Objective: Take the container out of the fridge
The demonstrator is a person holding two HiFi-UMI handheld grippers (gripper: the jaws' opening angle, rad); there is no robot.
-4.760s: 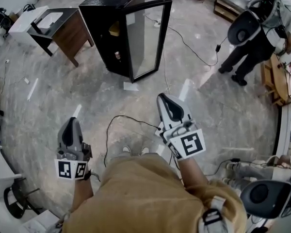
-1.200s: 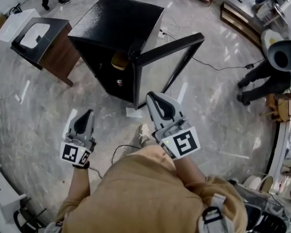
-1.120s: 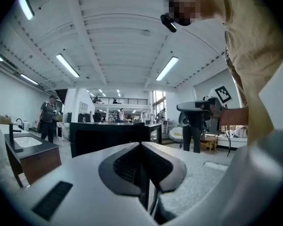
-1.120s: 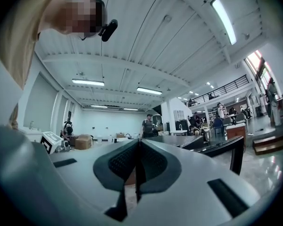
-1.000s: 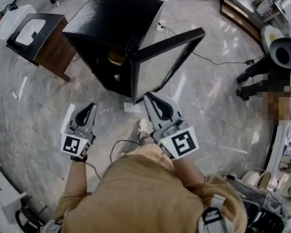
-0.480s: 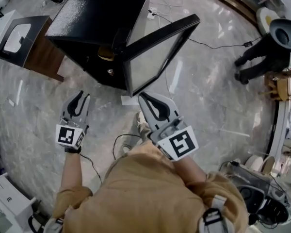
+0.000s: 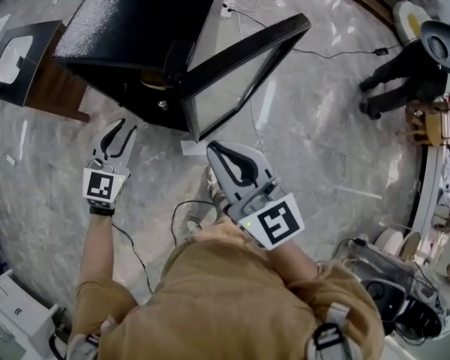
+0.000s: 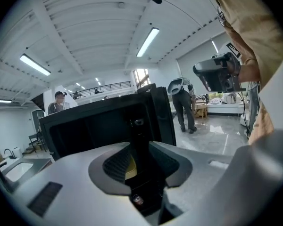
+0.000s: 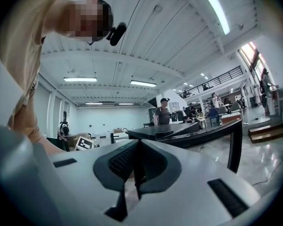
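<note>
- Black fridge (image 7: 142, 21), head view: its door (image 7: 247, 66) is swung wide, and the yellowish container (image 7: 154, 83) sits on the upper shelf near the front edge.
- Left gripper view: the left gripper (image 8: 139, 150) has its jaws spread, just opening, with nothing between them.
- Right gripper view: the right gripper (image 9: 137, 147) has its jaws pressed together, empty.

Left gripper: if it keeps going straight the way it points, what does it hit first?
Probably the yellow container inside the open fridge, though depth is unclear. The left gripper has just been opening its jaws, and nothing is between them.
</note>
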